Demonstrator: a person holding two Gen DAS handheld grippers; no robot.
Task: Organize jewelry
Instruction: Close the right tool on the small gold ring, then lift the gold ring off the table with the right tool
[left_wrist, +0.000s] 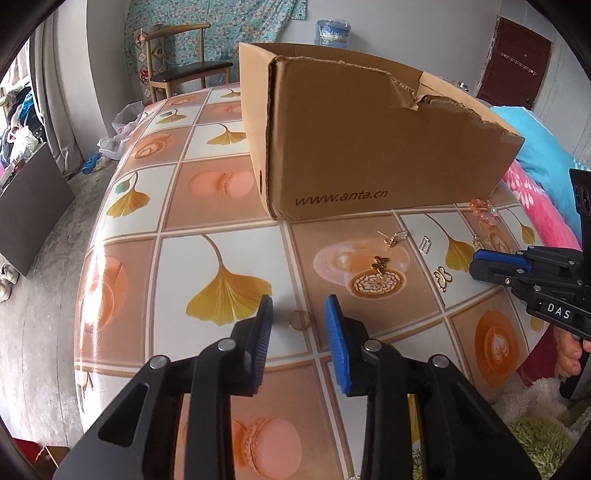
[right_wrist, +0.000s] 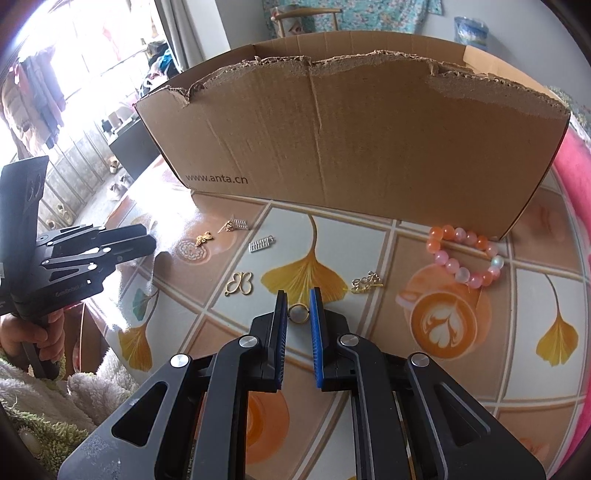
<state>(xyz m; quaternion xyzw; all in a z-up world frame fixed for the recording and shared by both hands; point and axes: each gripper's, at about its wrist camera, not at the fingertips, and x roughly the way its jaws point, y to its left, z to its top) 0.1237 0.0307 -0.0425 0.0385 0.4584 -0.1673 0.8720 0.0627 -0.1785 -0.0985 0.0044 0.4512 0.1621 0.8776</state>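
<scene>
Centrally, a torn brown cardboard box (right_wrist: 351, 136) printed with a web address stands on the table's glossy tile-patterned cloth (left_wrist: 229, 243). Before its long wall lie a pink and orange bead bracelet (right_wrist: 466, 257), a gold butterfly-outline charm (right_wrist: 240, 283), a small silver abacus charm (right_wrist: 261, 245) and a gold chain clasp (right_wrist: 366, 283). The left gripper (left_wrist: 299, 319) stands partly open around a gold ring (left_wrist: 298, 319), pads apart from it. The right gripper (right_wrist: 298, 313) is narrow, with a small gold ring (right_wrist: 297, 314) between its fingertips; whether it is gripped I cannot tell.
</scene>
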